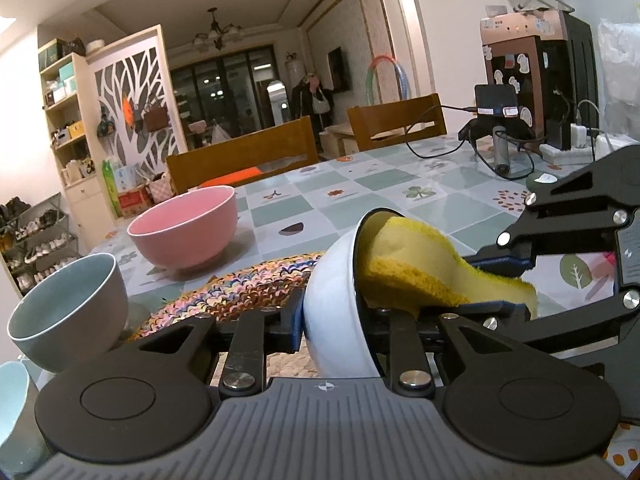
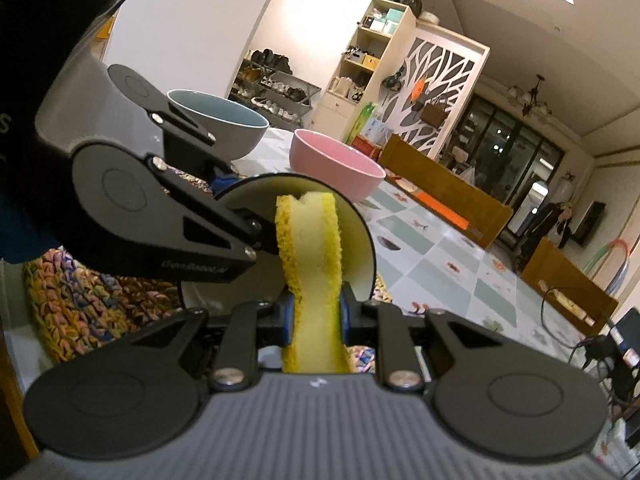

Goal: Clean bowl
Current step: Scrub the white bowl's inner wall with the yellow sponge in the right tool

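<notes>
My left gripper (image 1: 338, 320) is shut on the wall of a white bowl (image 1: 340, 280), which it holds tipped on its side with the mouth facing right. A yellow sponge (image 1: 400, 252) reaches into that mouth and presses against the inside. My right gripper (image 1: 500, 286) comes in from the right, shut on the sponge. In the right wrist view the sponge (image 2: 310, 240) stands pinched between the blue pads of the right gripper (image 2: 316, 320), its far end inside the dark-rimmed bowl (image 2: 256, 196). The left gripper (image 2: 236, 204) clamps the bowl's left rim.
A woven multicoloured mat (image 1: 240, 284) lies under the bowl on the checked tablecloth (image 1: 360, 188). A pink bowl (image 1: 184, 232) and a grey bowl with a blue inside (image 1: 68, 312) stand to the left. Wooden chairs (image 1: 240, 156) line the far edge; a device with cables (image 1: 500, 120) stands at the back right.
</notes>
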`<state>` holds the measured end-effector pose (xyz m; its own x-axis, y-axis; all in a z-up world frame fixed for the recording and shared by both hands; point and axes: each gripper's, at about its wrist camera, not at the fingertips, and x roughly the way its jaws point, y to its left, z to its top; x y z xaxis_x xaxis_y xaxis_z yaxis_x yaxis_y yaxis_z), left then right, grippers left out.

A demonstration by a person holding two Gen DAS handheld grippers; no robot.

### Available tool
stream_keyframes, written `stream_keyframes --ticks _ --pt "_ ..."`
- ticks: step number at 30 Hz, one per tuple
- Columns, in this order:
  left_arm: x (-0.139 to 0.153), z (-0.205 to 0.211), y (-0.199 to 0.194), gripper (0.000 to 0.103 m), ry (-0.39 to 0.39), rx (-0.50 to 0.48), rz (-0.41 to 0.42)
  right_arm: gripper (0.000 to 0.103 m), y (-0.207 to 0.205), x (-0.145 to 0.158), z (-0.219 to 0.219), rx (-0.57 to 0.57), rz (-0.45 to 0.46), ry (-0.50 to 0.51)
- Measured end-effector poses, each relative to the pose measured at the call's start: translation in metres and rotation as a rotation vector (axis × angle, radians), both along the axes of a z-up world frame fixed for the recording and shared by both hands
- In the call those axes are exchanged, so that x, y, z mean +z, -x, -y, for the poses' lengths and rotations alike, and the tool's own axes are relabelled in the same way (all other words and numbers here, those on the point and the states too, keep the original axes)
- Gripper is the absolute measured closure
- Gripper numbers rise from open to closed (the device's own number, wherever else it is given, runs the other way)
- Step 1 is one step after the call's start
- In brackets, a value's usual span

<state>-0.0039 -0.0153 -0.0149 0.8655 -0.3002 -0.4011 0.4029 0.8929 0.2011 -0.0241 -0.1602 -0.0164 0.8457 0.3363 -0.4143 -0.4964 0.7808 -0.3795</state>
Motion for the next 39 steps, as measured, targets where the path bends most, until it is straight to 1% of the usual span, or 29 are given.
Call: stream_keyframes --ticks 2,10,14,15,18,19,27,31,39 --pt "-0.001 0.001 0.000 0.073 0.002 0.003 -0.005 0.082 -0.003 -0.001 0.003 0.001 -0.018 -0.014" --pt "-0.005 0.006 -0.002 0.069 0.008 0.021 -0.011 0.081 -0.011 -0.005 0.007 -0.004 -0.084 -0.087" --pt "-0.007 0.005 -0.006 0.069 0.042 0.031 -0.036 0.081 -0.013 -0.007 0.007 -0.005 -0.103 -0.126" --pt "-0.007 0.003 -0.007 0.069 0.052 0.035 -0.036 0.081 -0.013 -0.007 0.007 -0.005 -0.109 -0.139" --pt "-0.007 0.002 -0.006 0.081 0.063 0.046 -0.027 0.081 -0.013 -0.007 0.008 -0.006 -0.111 -0.170" --pt "-0.006 0.001 -0.006 0.083 0.069 0.049 -0.023 0.081 -0.013 -0.006 0.008 -0.004 -0.111 -0.184" --pt "0.003 -0.006 -0.004 0.083 0.100 0.051 -0.001 0.081 -0.005 -0.002 0.007 0.002 -0.103 -0.239" --pt "0.009 -0.010 -0.001 0.082 0.099 0.053 0.015 0.081 -0.002 0.000 0.007 0.011 -0.108 -0.262" --pt "0.014 -0.020 0.003 0.081 0.085 0.067 0.028 0.081 -0.001 0.005 0.006 0.053 -0.164 -0.348"
